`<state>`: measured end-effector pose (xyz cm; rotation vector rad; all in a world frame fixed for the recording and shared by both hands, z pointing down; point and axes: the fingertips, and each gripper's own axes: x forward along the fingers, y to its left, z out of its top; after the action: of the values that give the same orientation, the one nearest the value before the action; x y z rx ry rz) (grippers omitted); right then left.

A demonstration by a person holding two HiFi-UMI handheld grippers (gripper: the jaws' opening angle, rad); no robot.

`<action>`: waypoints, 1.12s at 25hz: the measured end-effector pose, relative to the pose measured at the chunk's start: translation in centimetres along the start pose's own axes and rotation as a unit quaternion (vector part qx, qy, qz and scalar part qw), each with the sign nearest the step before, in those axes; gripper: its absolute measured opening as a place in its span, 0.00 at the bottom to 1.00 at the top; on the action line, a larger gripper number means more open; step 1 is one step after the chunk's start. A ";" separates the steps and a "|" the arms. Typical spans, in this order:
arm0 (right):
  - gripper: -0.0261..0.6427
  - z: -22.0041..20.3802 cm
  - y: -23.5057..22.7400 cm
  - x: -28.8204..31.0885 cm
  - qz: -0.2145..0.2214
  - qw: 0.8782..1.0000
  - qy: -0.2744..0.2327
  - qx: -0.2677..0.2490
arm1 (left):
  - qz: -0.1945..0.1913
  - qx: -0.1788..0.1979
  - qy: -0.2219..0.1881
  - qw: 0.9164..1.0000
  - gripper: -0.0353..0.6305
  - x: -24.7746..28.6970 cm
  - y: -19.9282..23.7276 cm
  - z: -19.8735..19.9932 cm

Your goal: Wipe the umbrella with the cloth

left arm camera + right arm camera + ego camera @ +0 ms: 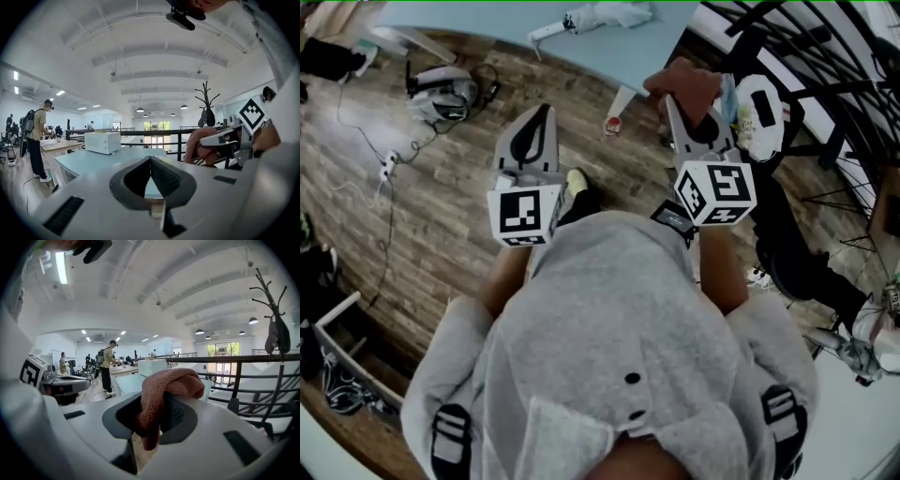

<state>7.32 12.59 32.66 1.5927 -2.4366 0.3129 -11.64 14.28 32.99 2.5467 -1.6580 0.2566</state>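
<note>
A folded white umbrella (595,17) lies on the pale blue table (623,52) ahead of me. My right gripper (677,98) is shut on a reddish-brown cloth (684,80), which bunches over its tips; in the right gripper view the cloth (164,385) hangs between the jaws of that gripper (157,399). My left gripper (546,112) is held beside it over the wooden floor, short of the table. Its jaws (151,158) meet with nothing between them. The left gripper view shows the table top (93,161) ahead and the cloth (199,145) at right.
A headset with cables (441,94) lies on the floor at left, and a small red-and-white object (613,123) by the table leg. A black railing (806,56) runs along the right. On the table stands a white box (103,142). A person (37,140) stands far left.
</note>
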 end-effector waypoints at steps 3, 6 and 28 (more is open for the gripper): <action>0.16 0.7 -0.5 2.0 -0.020 1.000 0.000 0.009 | -0.008 -0.001 0.002 1.000 0.08 1.7 2.2 -0.1; 0.16 1.3 -0.6 4.3 -0.031 0.999 0.004 0.006 | -0.015 -0.003 0.003 1.000 0.08 3.5 4.3 -0.1; 0.16 2.8 0.2 12.3 -0.063 0.998 0.027 -0.005 | -0.050 -0.012 0.015 0.999 0.08 9.8 11.0 -1.4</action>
<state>2.16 1.10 33.57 1.7030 -2.2825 0.3179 -17.95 1.29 36.09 2.5849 -1.5089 0.2629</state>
